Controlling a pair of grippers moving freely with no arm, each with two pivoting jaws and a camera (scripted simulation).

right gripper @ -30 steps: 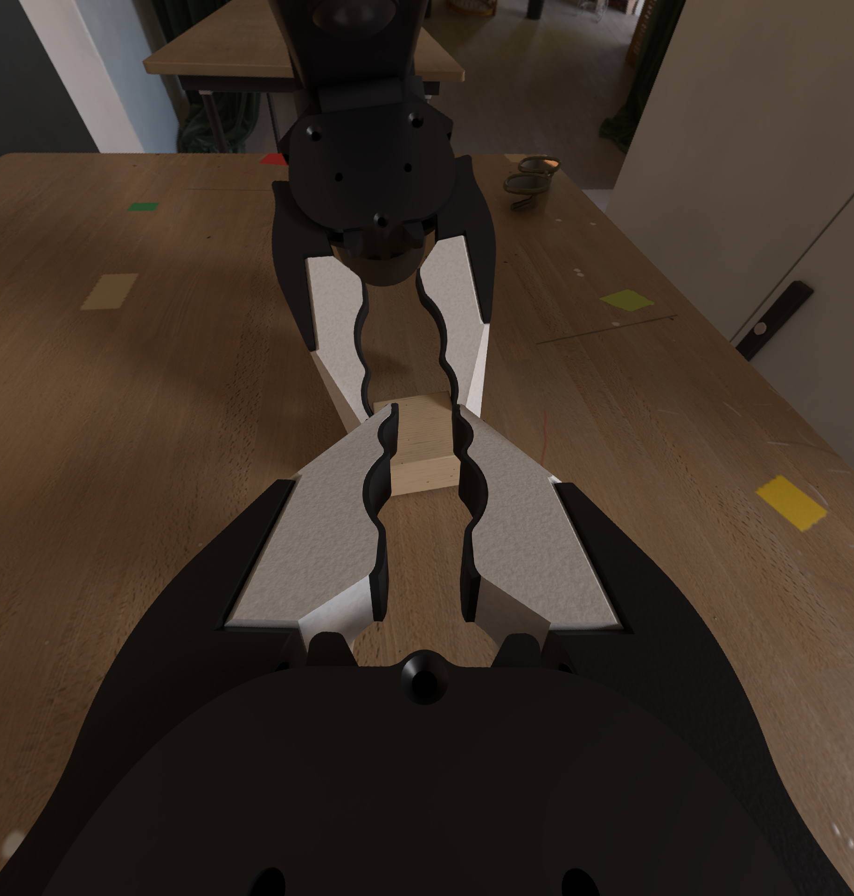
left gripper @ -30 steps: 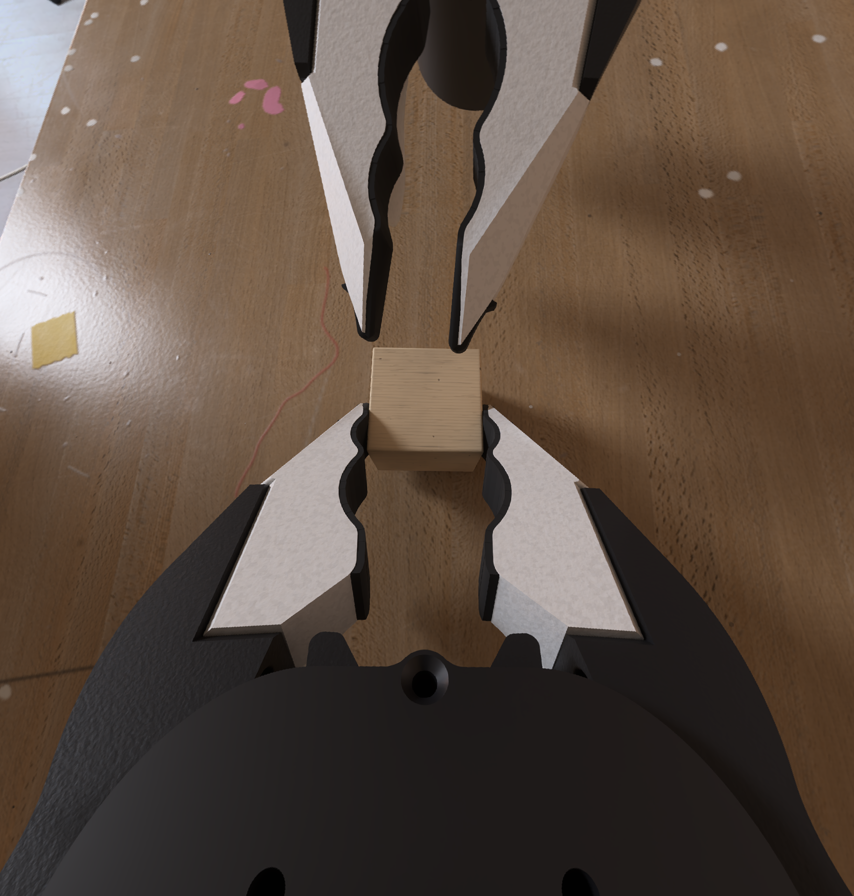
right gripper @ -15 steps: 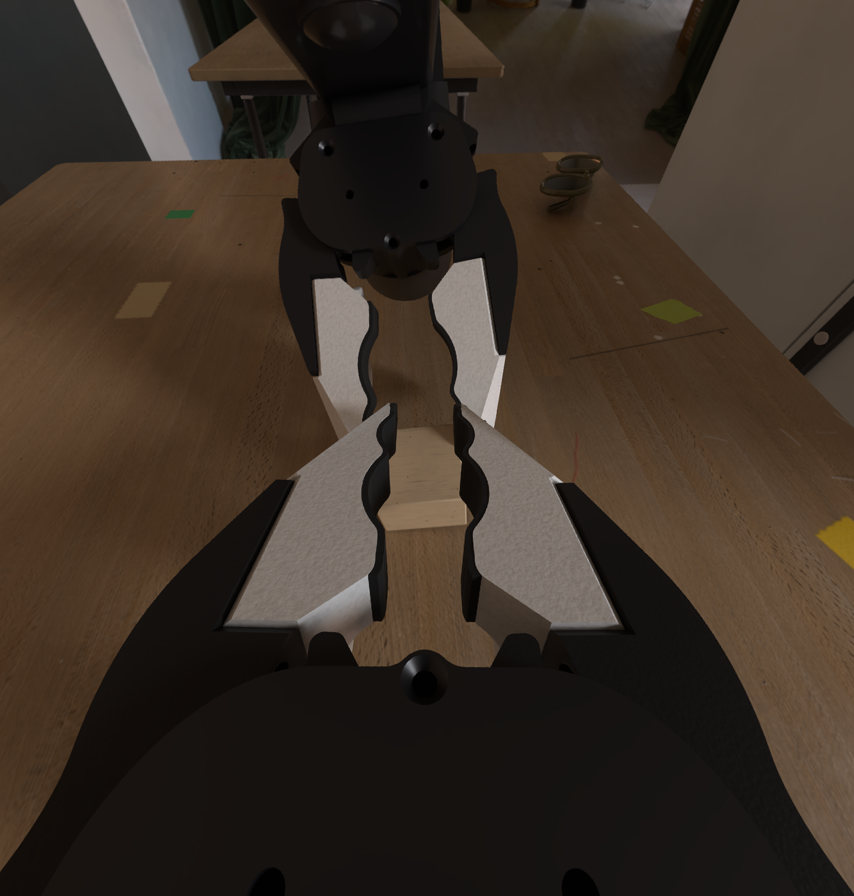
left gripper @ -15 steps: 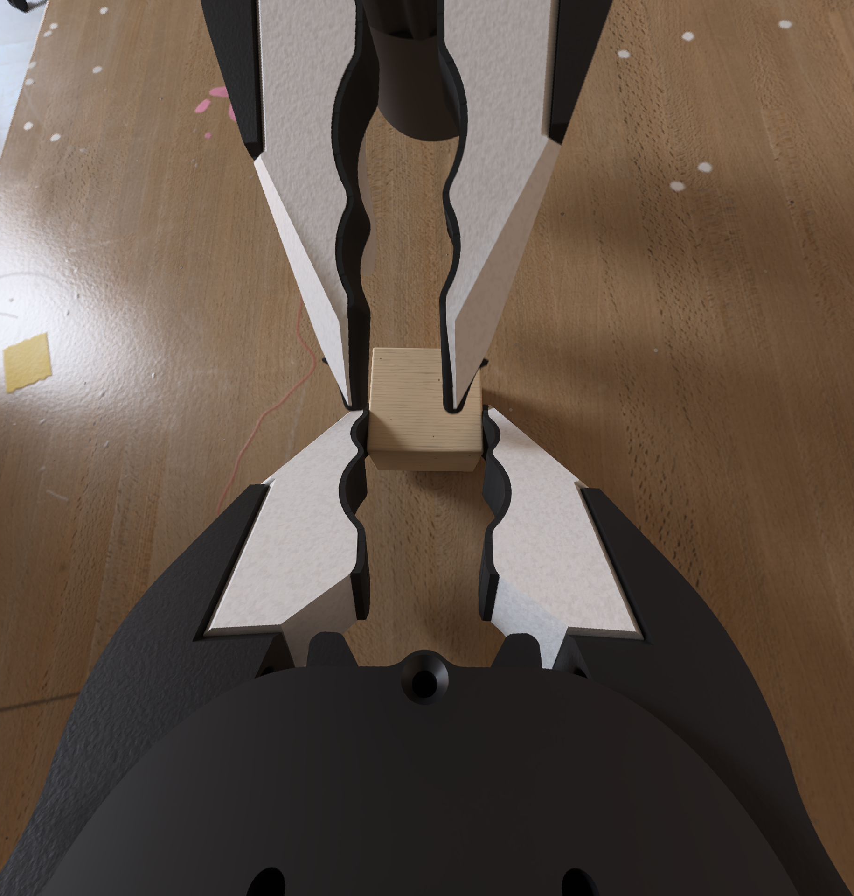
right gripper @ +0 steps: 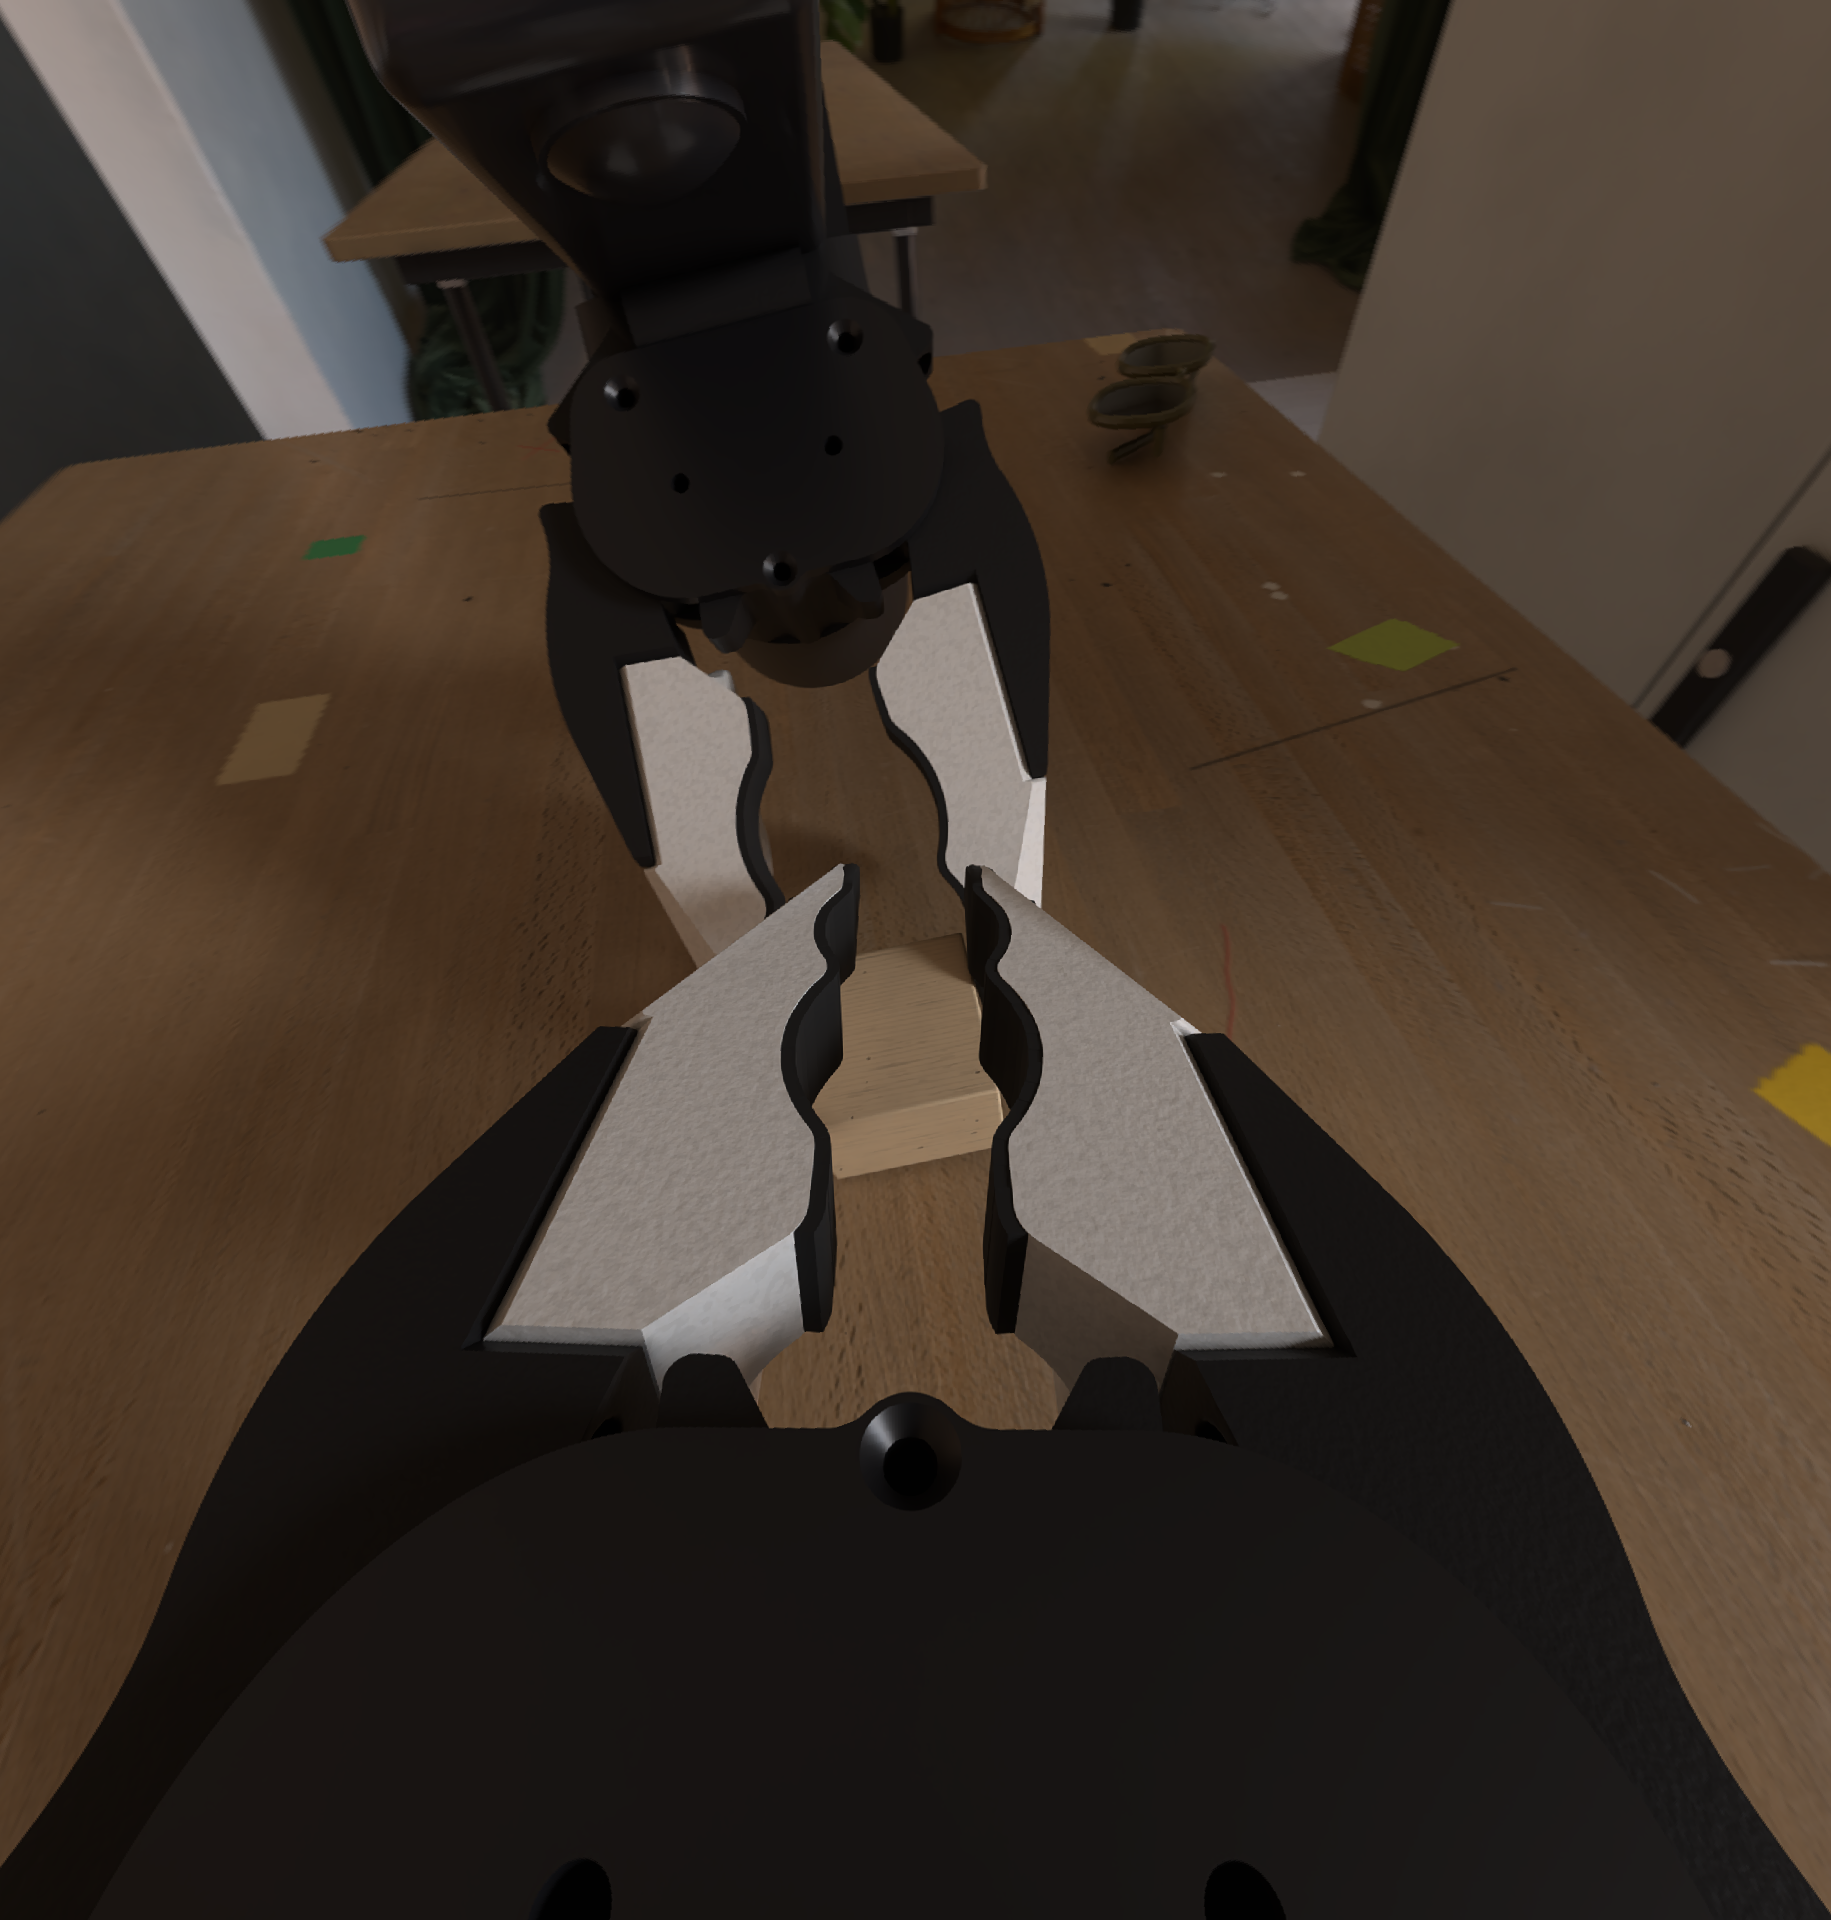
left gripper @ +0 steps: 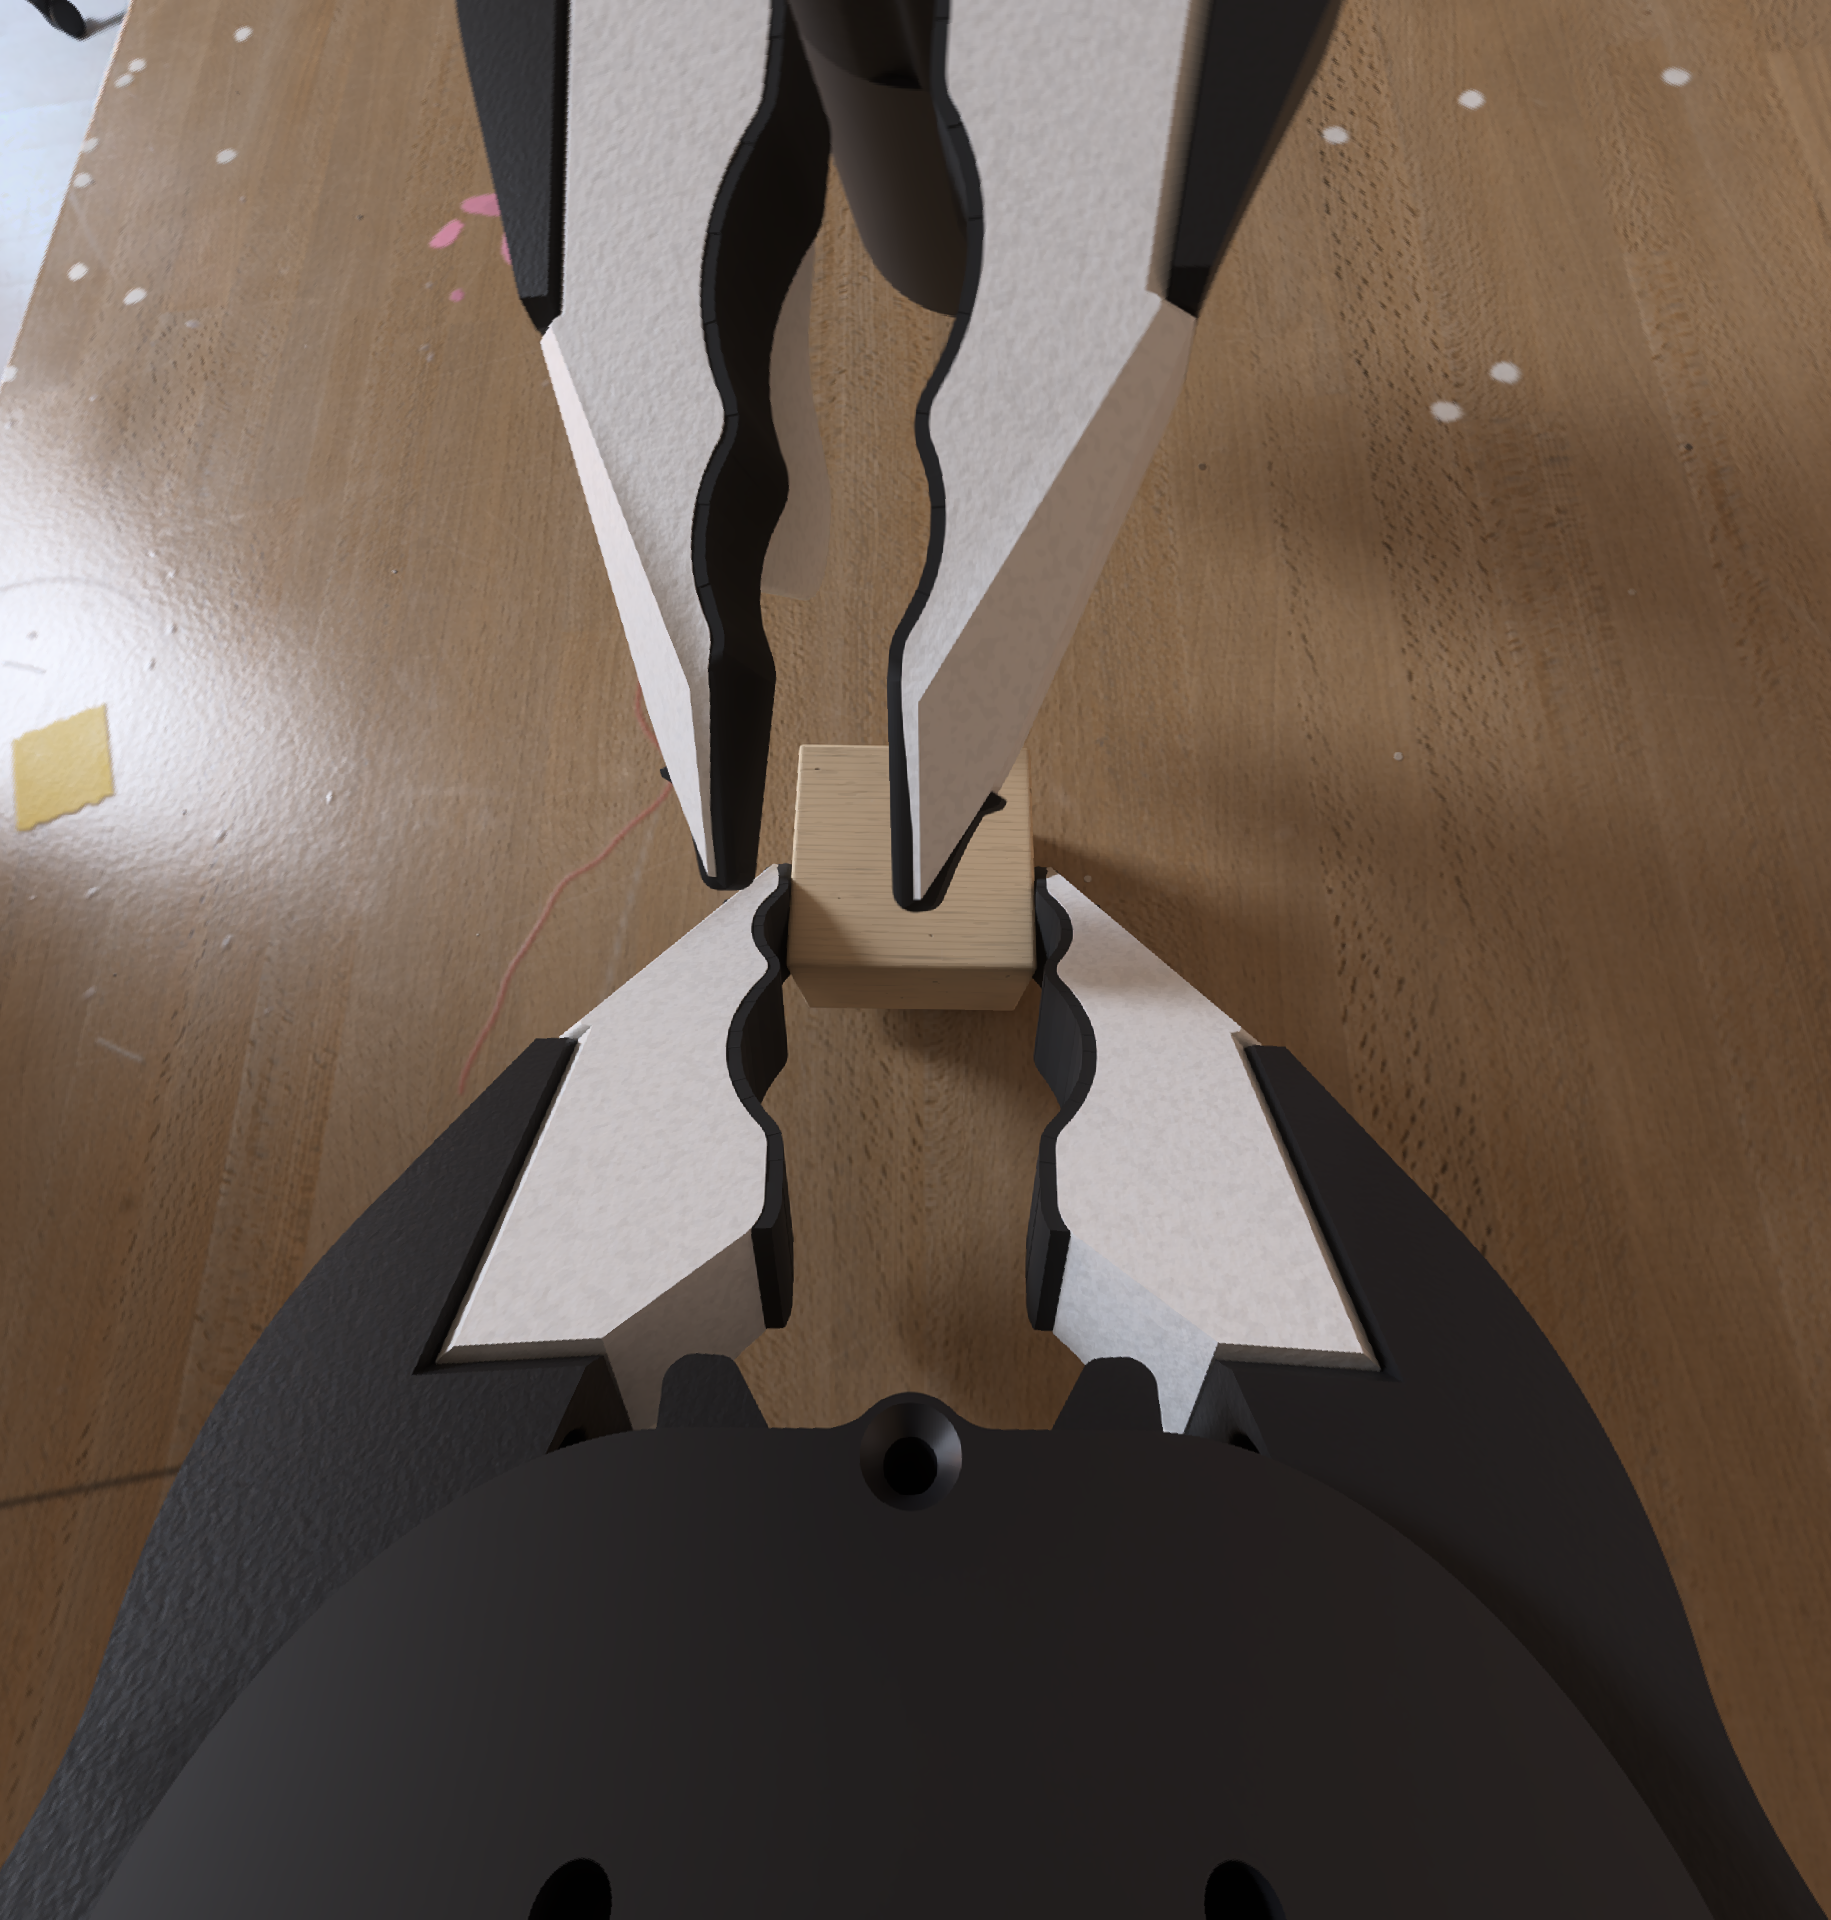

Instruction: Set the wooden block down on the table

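Note:
The wooden block [left gripper: 911, 935], a small pale cube, sits between my left gripper's [left gripper: 911, 904] fingertips, which are shut on its sides. It is low at the wooden table [left gripper: 1462, 883]; I cannot tell if it touches. My right gripper [left gripper: 817, 883] comes in from the opposite side, above the block. It is partly open and empty; one tip lies over the block's top, the other just left of it. In the right wrist view the block [right gripper: 911, 1049] shows below the right gripper [right gripper: 913, 883], with the left gripper's fingers [right gripper: 693, 821] beyond.
Yellow tape [left gripper: 59, 764], pink spots [left gripper: 464, 218] and a red thread [left gripper: 547, 935] lie near the table's left edge. Coloured patches [right gripper: 1394, 644] and a dark coiled object [right gripper: 1150, 390] lie farther off. A second table [right gripper: 641, 187] and white cabinet [right gripper: 1617, 312] stand beyond.
My right gripper has moved forward from just beyond the block to over its top and shifted sideways. Its jaw gap is unchanged. My left gripper still holds the block in the same place.

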